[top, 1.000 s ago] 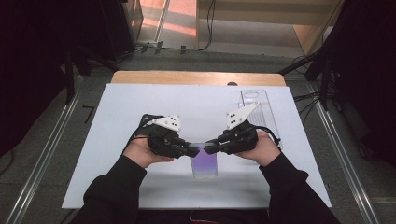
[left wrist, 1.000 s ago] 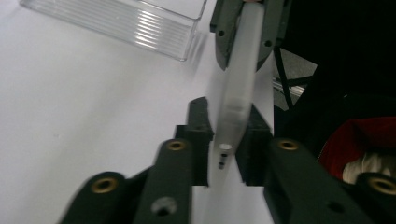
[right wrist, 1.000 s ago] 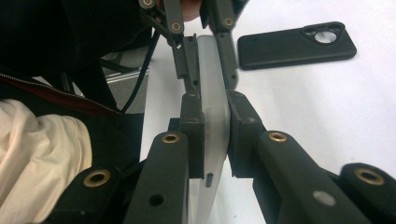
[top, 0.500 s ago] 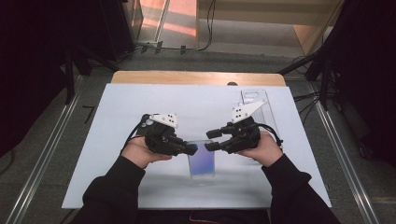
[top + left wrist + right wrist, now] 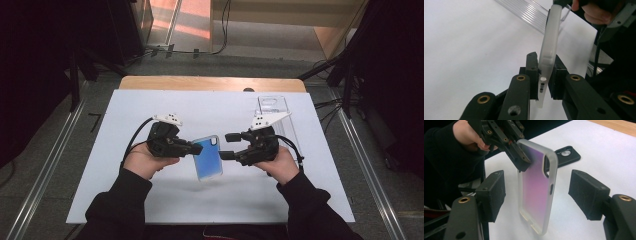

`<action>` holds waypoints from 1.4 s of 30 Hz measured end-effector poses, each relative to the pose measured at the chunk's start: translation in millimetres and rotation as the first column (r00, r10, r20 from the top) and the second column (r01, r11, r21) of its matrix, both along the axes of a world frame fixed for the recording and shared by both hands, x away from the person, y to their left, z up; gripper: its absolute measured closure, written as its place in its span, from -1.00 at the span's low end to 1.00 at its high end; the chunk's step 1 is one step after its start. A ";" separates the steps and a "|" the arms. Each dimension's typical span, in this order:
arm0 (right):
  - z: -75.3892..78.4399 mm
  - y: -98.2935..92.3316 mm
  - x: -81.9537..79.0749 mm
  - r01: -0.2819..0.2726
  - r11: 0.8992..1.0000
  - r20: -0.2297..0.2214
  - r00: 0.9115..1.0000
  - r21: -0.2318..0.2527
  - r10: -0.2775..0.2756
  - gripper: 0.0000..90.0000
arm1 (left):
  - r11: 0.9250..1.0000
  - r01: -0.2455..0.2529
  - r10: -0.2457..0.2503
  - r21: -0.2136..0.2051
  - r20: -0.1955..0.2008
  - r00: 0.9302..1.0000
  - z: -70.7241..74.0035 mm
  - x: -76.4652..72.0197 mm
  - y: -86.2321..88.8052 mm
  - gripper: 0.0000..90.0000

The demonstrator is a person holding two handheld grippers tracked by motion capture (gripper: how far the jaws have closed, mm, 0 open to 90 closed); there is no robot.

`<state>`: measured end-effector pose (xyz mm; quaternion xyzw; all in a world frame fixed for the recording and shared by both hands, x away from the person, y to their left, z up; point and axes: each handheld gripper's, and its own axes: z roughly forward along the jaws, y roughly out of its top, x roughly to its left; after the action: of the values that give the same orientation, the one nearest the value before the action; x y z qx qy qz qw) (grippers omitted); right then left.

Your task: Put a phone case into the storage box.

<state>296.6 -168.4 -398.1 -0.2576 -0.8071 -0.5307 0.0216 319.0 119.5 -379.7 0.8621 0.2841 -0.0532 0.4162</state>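
Right gripper [image 5: 226, 145] jaws have just been opening, now wide apart either side of the phone case [image 5: 207, 158], not touching. Left gripper [image 5: 196, 148] pinches the case's edge, holding it above the white board [image 5: 150, 105]. Handover looks done.

phone case [image 5: 207, 157] blue-to-purple, frosted rim; second case [image 5: 567, 155] black; table [image 5: 200, 107] white, wooden edge; jaws black.

You held a frosted, translucent plastic phone case [image 5: 536, 192] with a smooth purple-blue sheen. Behind it lay a matt black rubbery case [image 5: 567, 155] on the smooth white matt tabletop [image 5: 200, 107], edged in bare wood.
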 end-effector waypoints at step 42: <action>-26.2 48.3 -19.9 0.365 0.928 0.033 0.931 -0.076 -0.364 -1.00 | 0.964 -0.264 0.264 0.011 -0.065 0.962 5.7 -3.2 -11.2 0.80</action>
<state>276.7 -120.1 -424.3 -0.3987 -0.7664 -0.4946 -0.0952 315.8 108.3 -374.0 0.8148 0.4102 -0.0253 0.4088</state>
